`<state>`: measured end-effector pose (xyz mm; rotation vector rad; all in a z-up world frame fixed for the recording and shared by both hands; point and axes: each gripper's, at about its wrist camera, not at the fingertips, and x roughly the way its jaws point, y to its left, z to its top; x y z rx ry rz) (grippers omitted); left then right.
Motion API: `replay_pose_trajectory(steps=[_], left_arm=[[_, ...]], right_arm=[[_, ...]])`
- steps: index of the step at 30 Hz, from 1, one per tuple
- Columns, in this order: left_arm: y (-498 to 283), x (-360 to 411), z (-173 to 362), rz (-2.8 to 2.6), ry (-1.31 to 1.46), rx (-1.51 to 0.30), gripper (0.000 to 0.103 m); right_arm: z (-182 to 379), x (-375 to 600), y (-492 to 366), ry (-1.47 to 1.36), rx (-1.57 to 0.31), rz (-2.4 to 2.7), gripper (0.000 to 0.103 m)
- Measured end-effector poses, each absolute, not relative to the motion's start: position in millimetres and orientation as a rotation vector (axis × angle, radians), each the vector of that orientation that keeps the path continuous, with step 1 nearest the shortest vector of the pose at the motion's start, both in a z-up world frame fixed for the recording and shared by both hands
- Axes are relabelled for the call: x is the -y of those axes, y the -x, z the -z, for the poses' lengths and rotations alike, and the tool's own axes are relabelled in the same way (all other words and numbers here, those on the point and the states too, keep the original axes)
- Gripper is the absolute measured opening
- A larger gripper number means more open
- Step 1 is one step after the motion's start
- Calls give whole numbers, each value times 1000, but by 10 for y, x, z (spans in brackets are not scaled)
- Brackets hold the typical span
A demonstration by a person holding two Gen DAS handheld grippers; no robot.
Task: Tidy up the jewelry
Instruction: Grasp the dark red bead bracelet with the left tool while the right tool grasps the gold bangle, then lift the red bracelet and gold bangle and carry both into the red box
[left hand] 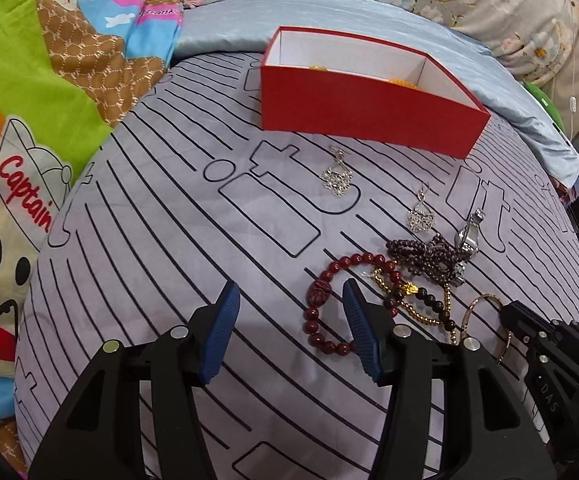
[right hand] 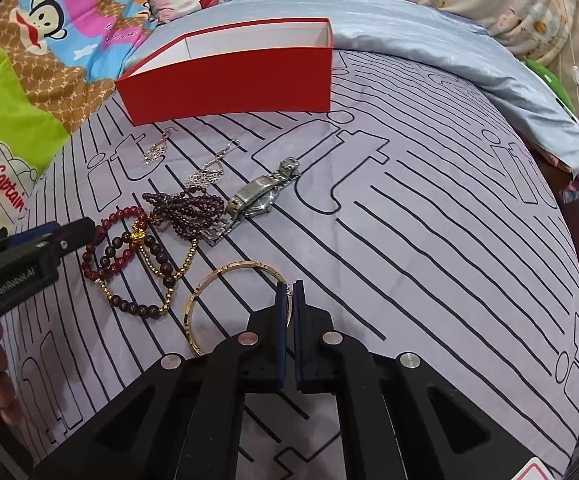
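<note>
A red box (left hand: 365, 114) with a white inside stands open on the grey striped bedspread; it also shows in the right wrist view (right hand: 229, 84). Jewelry lies in front of it: two silver earrings (left hand: 336, 178), a dark purple bead strand (right hand: 187, 208), a silver watch (right hand: 255, 198), a red bead bracelet (left hand: 321, 292), a dark and gold bead bracelet (right hand: 149, 276). My right gripper (right hand: 288, 286) is shut on a gold bangle (right hand: 209, 280). My left gripper (left hand: 291, 296) is open, its right finger beside the red bracelet.
A light blue pillow (left hand: 229, 28) lies behind the box. A colourful cartoon blanket (left hand: 29, 120) covers the left side. Small yellow items (left hand: 403, 82) lie inside the box. The bed's edge falls off at the right (right hand: 577, 208).
</note>
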<state>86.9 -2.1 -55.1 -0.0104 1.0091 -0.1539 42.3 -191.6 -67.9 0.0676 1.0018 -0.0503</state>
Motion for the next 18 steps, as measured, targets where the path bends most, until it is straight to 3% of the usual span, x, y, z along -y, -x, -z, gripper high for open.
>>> replay_pose_trajectory(steps=[8, 15, 18], left_arm=[[-881, 142, 665, 152, -26, -1017, 47], [-881, 154, 660, 178, -33, -1009, 13], [-883, 163, 653, 186, -35, -1012, 13]], right_arm=[[657, 1986, -377, -84, -1004, 56, 3], [662, 1985, -383, -92, -1008, 52, 3], [664, 1975, -390, -89, -1011, 50, 3]])
